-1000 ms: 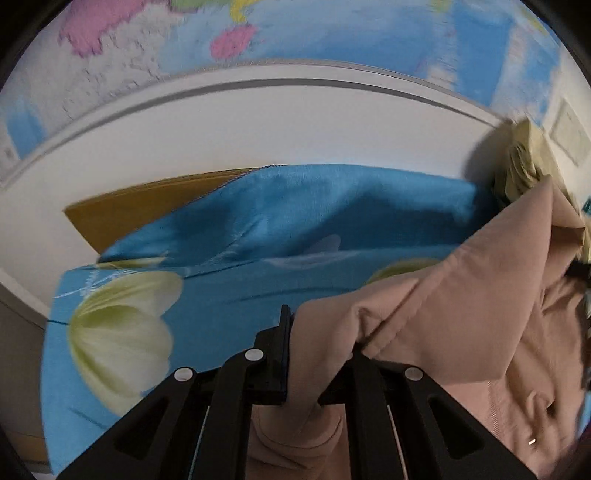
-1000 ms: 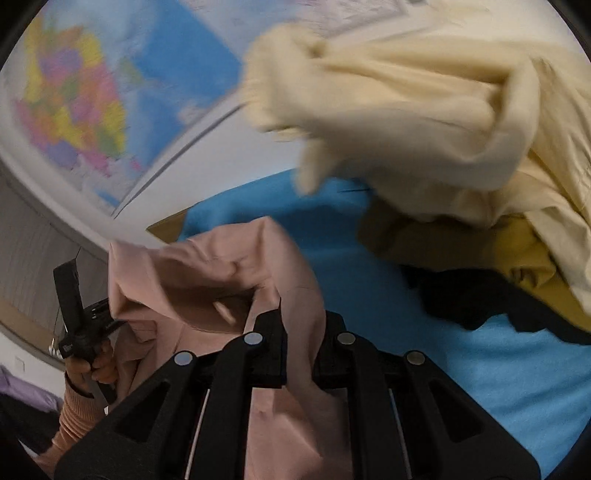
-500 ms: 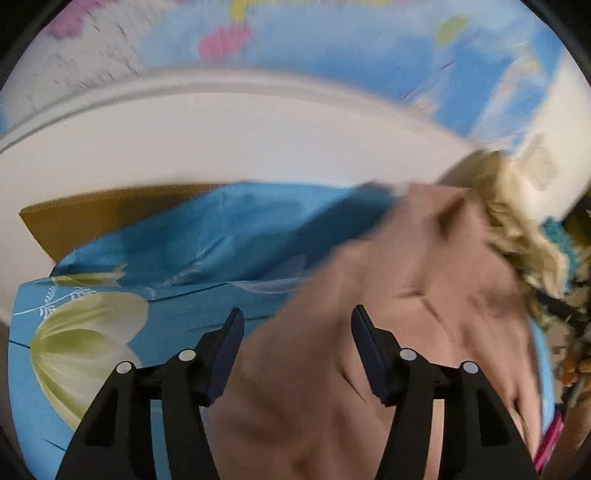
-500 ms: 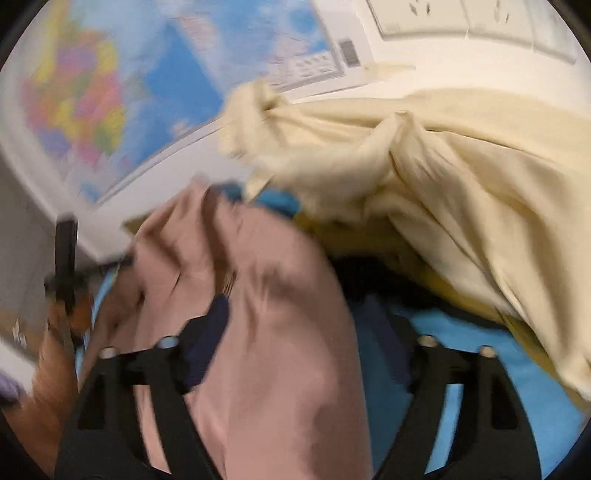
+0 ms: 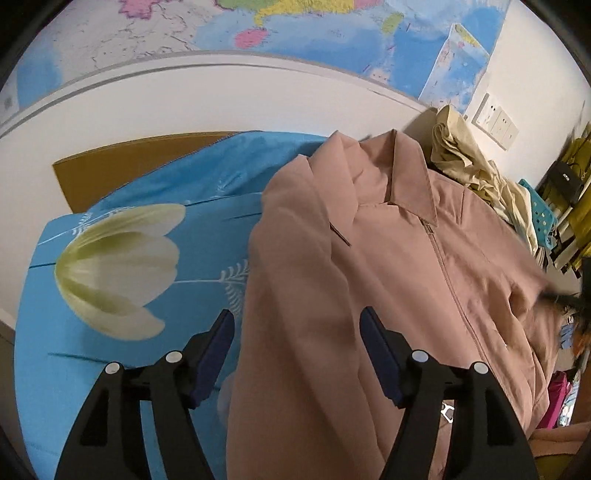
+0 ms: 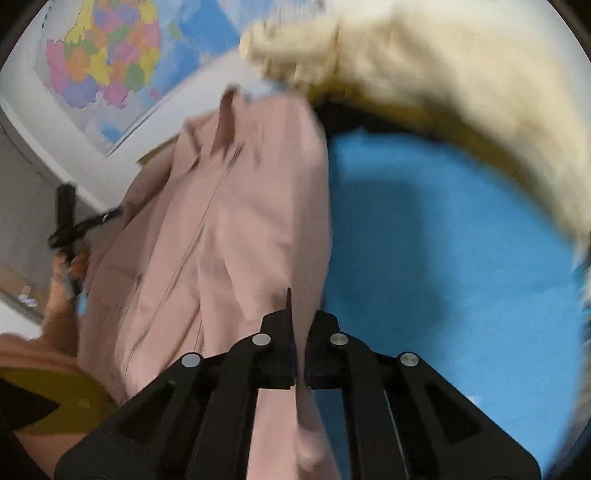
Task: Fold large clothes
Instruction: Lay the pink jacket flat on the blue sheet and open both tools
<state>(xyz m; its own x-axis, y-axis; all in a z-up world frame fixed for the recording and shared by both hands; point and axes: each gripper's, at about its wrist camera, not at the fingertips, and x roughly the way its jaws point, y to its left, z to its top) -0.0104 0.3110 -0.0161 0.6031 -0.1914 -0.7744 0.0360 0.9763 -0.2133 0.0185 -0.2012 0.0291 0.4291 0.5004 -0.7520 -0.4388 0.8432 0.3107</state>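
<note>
On the blue sheet (image 5: pixel 122 362) with its pale tulip print, a pink zip-front jacket (image 5: pixel 406 288) lies spread front up, collar toward the white wall and the map (image 5: pixel 314 33) hung above it. Left of the jacket the sheet is bare but for the tulip, and a strip of brown board (image 5: pixel 122 162) shows beyond its far edge. The left gripper (image 5: pixel 297 332) hangs over the jacket's left sleeve with its jaws apart and opening; the fabric lies between them, but the pads do not press it. Right of the jacket, a heap of cream clothes (image 5: pixel 465 158) sits against the wall (a darker yellow piece shows under it in the right wrist view). The right gripper (image 6: pixel 300 343) is clamped tight on a fold of the jacket's right edge, the cloth pinched between its pads.
</note>
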